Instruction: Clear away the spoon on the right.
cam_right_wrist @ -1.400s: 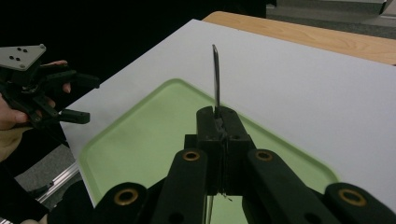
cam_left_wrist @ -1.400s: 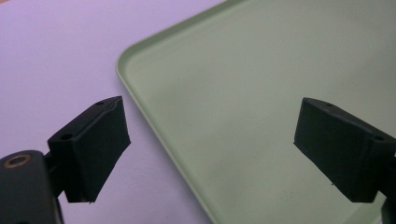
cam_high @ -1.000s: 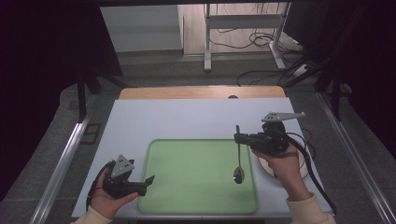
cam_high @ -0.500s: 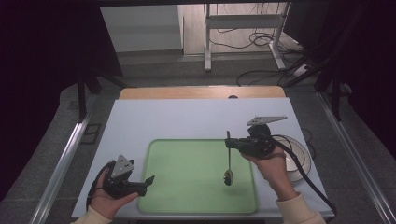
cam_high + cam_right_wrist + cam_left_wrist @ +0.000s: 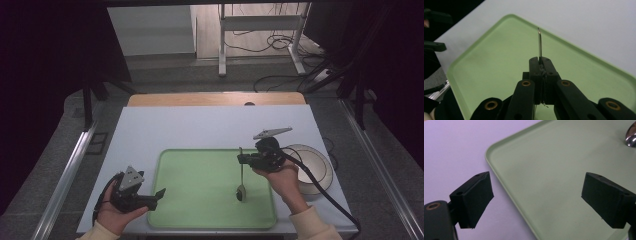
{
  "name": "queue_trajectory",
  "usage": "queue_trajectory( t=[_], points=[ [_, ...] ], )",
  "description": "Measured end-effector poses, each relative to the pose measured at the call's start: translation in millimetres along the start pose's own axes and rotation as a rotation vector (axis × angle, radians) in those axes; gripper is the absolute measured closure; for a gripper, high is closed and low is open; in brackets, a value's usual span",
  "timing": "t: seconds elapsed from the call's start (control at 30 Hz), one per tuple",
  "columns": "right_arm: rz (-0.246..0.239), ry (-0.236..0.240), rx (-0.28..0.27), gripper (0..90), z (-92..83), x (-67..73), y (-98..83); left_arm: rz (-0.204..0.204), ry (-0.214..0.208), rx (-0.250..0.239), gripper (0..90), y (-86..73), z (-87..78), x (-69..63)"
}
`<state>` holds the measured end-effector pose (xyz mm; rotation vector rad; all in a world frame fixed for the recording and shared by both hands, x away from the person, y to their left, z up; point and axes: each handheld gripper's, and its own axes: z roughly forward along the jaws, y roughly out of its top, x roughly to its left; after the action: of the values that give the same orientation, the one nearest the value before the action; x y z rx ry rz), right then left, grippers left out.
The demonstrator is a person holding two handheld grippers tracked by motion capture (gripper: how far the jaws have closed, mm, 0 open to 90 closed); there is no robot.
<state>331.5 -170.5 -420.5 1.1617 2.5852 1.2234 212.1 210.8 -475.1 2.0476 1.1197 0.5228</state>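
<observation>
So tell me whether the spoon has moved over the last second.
Yes. The spoon, held in the right claw, has shifted left, away from the white bowl and farther in over the green tray.

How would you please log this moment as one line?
right claw: shut on spoon | spoon: over green tray | left claw: open

Grey floor, metal desk legs with loose cables, dark surroundings, white table
</observation>
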Motion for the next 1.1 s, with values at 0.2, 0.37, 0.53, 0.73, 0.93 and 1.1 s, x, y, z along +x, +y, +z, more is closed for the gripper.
queue_trajectory(
  t=[0.2,0.37,0.53,0.73,0.93,1.1],
  points=[
    [0.032,0.000,0.014,88.0,6.9,-5.6,-2.2,0.008,0.000,0.004,10.0,0.2,-0.6,-0.6],
    [0.074,-0.013,0.058,86.7,22.0,-12.0,-2.9,0.009,-0.004,0.008,10.0,0.0,1.2,0.0],
    [0.114,-0.043,0.137,84.3,46.9,-18.9,-8.1,0.010,-0.004,0.012,10.0,-0.2,1.4,0.1],
    [0.117,-0.102,0.212,81.9,63.2,-20.1,-16.0,0.012,-0.006,0.011,10.0,-0.4,1.0,-0.2],
    [0.122,-0.131,0.249,81.5,71.6,-23.2,-20.5,0.013,-0.008,0.013,10.0,-0.4,1.2,-0.3],
    [0.126,-0.158,0.271,81.1,76.9,-24.2,-23.0,0.013,-0.007,0.010,10.0,-0.4,0.9,-0.4]
  ],
)
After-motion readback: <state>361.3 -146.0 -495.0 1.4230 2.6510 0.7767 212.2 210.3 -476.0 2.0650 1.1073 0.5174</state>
